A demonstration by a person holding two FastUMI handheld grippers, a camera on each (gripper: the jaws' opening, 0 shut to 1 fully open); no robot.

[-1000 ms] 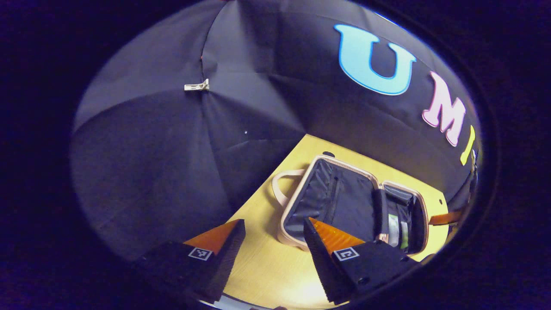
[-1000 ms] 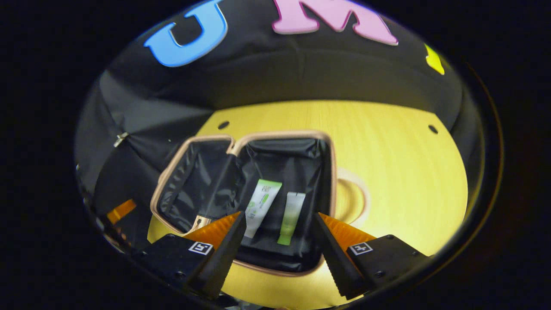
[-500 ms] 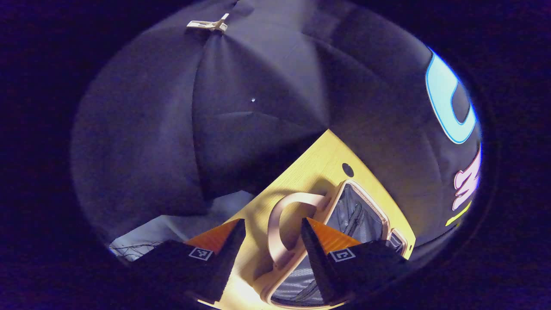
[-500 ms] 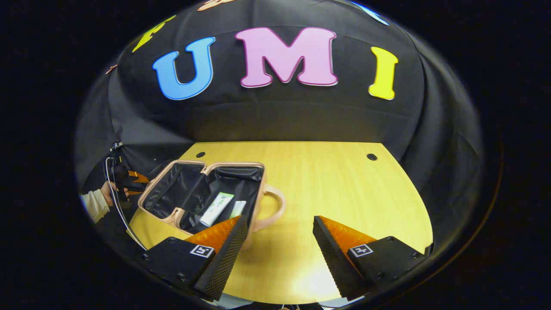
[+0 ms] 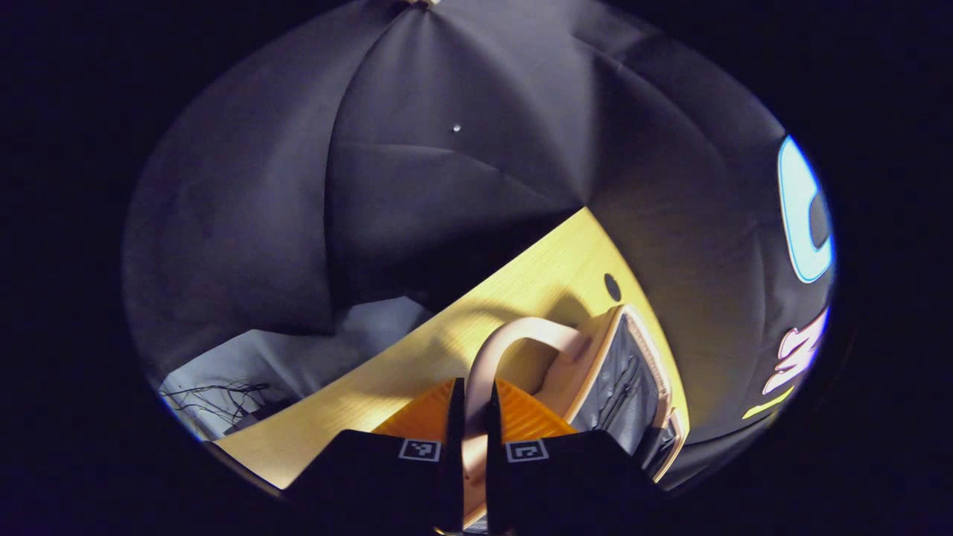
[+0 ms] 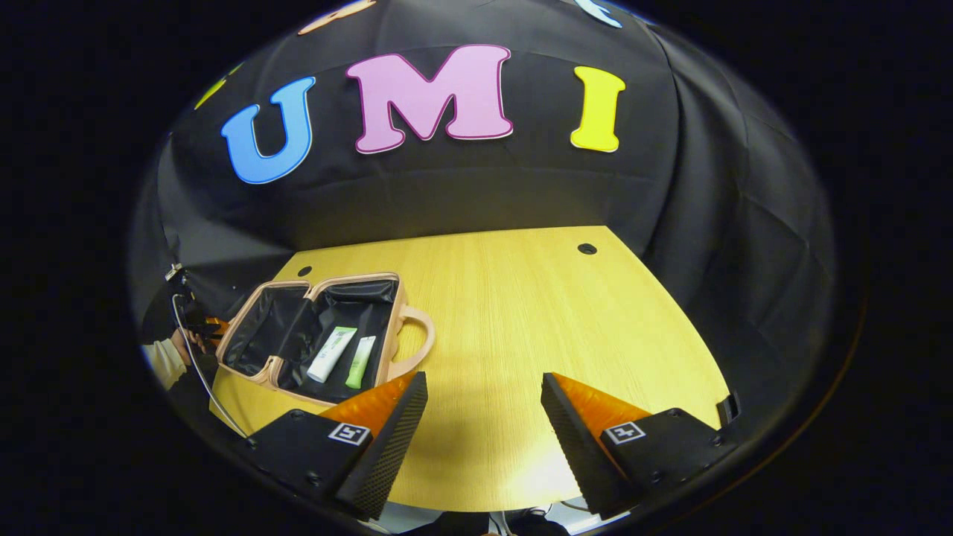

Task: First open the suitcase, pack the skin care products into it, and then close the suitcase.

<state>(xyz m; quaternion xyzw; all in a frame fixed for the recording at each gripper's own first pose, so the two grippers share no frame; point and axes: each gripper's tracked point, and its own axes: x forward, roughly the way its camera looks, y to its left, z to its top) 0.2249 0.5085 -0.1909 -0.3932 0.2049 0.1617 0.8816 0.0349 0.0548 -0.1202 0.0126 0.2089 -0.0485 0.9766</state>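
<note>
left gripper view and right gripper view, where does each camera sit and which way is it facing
Left gripper view: rides the left gripper, low at the suitcase edge; its fingers clamp the handle.
Right gripper view: rides the right gripper, open above the table, facing the wall; a sleeve shows far left.
Shared: suitcase and table.

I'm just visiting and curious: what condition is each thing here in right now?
Suitcase: open, lying flat on the table.
White tube: lying inside the suitcase.
Green tube: lying beside it, inside.
Handle: pinched by the left gripper.
Right gripper: open, empty.
</note>
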